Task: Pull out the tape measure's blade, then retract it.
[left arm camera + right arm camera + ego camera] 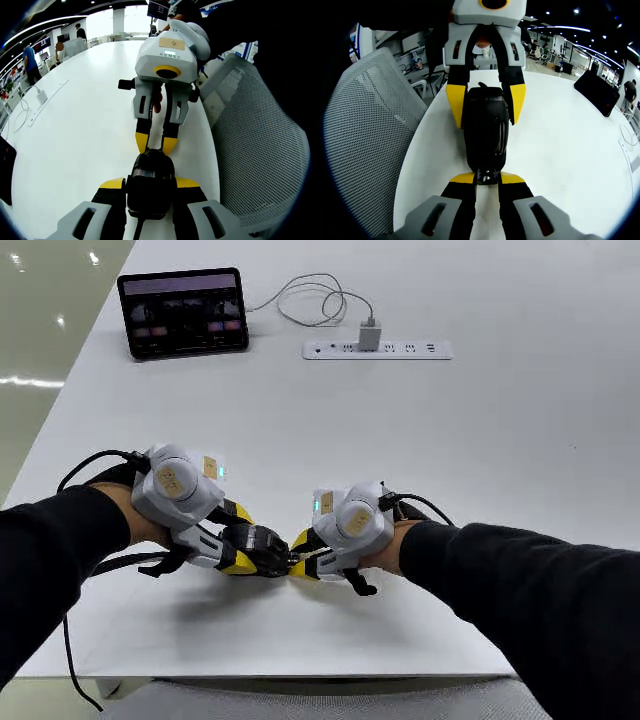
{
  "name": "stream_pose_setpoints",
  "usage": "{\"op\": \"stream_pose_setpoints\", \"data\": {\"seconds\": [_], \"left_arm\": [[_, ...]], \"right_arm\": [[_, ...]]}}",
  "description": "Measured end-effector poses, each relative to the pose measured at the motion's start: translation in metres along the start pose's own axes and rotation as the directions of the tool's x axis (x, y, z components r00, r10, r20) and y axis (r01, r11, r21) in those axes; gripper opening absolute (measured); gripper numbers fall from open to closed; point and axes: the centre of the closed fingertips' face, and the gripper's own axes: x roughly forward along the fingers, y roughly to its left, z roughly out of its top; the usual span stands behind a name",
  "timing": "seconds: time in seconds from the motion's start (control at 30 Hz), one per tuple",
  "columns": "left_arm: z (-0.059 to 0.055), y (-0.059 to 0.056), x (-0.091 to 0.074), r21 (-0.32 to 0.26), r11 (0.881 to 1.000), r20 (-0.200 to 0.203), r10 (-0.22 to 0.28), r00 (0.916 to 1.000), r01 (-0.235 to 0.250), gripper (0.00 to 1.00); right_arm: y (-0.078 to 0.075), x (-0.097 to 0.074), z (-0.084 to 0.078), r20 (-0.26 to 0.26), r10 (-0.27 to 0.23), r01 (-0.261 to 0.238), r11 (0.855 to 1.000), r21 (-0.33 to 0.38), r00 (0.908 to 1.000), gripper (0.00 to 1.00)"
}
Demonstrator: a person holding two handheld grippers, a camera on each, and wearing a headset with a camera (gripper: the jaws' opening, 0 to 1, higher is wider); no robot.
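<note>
Black tape (484, 125) sat clamped in left hand-held gripper (150, 183) as anchor; right hand-held gripper (487, 179) pinched its hook (487, 174) to pull.

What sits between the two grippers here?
The black tape measure, held by the left gripper, its blade tip in the right gripper; right gripper view.

An open-plan office or lab hall is indicated: a long white table (450, 440) is seen, with a tablet (183, 312) and a power strip (377, 349) laid on its far part, a mesh chair (365, 125) drawn up beside it, and people (29, 61) standing beyond its far end under ceiling strip lights (560, 27).
</note>
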Motion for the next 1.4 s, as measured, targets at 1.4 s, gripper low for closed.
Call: {"op": "stream_pose_setpoints", "data": {"seconds": [1.4], "left_arm": [[-0.0009, -0.0011, -0.0012, -0.002, 1.0, 0.0, 0.018, 0.9998, -0.018, 0.31]], "right_arm": [[-0.0004, -0.0088, -0.0088, -0.019, 0.021, -0.021, 1.0, 0.01, 0.9996, 0.1]]}}
